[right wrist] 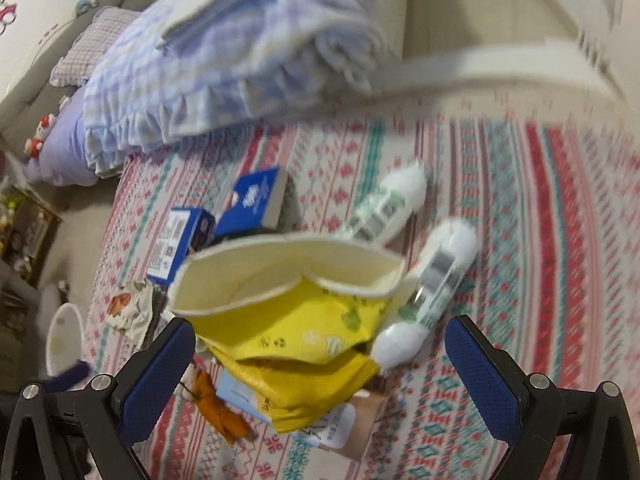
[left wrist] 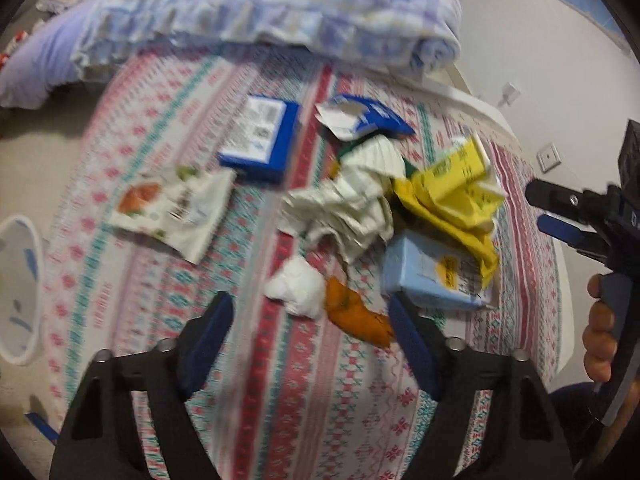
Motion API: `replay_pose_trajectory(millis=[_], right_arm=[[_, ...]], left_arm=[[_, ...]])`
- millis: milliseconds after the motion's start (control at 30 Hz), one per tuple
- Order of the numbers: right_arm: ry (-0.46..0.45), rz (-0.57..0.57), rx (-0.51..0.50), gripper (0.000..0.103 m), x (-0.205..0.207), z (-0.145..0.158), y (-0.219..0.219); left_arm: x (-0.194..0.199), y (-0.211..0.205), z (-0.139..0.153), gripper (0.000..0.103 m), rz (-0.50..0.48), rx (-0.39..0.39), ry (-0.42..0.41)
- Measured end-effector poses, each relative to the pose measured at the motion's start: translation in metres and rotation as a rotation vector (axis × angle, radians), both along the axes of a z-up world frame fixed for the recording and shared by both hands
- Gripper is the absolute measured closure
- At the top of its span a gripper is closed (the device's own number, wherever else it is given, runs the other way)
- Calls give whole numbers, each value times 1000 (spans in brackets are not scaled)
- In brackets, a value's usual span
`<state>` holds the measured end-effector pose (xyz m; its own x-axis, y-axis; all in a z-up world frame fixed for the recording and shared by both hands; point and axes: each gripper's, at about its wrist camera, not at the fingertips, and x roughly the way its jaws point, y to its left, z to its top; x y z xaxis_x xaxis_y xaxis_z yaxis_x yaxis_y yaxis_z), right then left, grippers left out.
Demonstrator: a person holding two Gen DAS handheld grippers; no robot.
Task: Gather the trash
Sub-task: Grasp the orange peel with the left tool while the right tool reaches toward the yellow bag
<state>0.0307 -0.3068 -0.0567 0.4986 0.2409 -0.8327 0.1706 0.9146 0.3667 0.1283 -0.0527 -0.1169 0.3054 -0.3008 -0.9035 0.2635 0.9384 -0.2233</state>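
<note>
Trash lies scattered on a bed covered by a patterned sheet (left wrist: 288,380) with red, pink and teal bands. Nearest the left gripper (left wrist: 310,312), whose blue-padded fingers (left wrist: 216,320) stand apart with nothing pressed between them, are a crumpled white tissue (left wrist: 298,290) and an orange scrap (left wrist: 352,312) touching it. Just beyond the right-hand finger lies a pale blue box (left wrist: 428,268), partly under a crumpled yellow wrapper (left wrist: 452,184). A wad of white paper (left wrist: 352,200) lies beside the wrapper. To the left of it lies a white snack pouch (left wrist: 172,208), and further back a dark blue box (left wrist: 260,136) and a torn blue-and-white carton (left wrist: 360,116).

The right gripper (right wrist: 320,344) is also spread wide and holds nothing; the yellow wrapper, with its cream paper rim, lies between and ahead of its fingers (right wrist: 484,372) in that view. Two white tubes with green labels (right wrist: 432,280) lie beyond on the sheet. In the left view this gripper appears at the right edge, with a hand (left wrist: 600,344) on its handle.

At the far end of the bed rests a folded blue-checked quilt (left wrist: 260,12). A white bin (right wrist: 64,340) stands on the floor beside the bed.
</note>
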Motion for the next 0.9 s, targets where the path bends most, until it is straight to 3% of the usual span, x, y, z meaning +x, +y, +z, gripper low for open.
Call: replay_pose_trajectory(millis=[233, 300, 367, 500, 567, 700, 900], right_arm=[[71, -42, 28, 0, -2, -23, -11], [103, -22, 17, 0, -6, -31, -6], [129, -4, 9, 1, -9, -39, 0], [150, 23, -6, 1, -11, -47, 7], [156, 13, -4, 3, -11, -49, 6], [167, 8, 32, 13, -10, -53, 3], [145, -63, 138, 21, -11, -51, -18]], left_arm=[[-21, -39, -9, 46, -107, -13, -3], [-22, -41, -14, 49, -105, -14, 16], [-19, -44, -23, 58, -80, -20, 35], [-10, -45, -33, 63, -20, -57, 49], [-6, -44, -35, 85, -10, -55, 36], [-6, -38, -34, 103, 4, -92, 42], [-21, -30, -13, 103, -31, -138, 27]])
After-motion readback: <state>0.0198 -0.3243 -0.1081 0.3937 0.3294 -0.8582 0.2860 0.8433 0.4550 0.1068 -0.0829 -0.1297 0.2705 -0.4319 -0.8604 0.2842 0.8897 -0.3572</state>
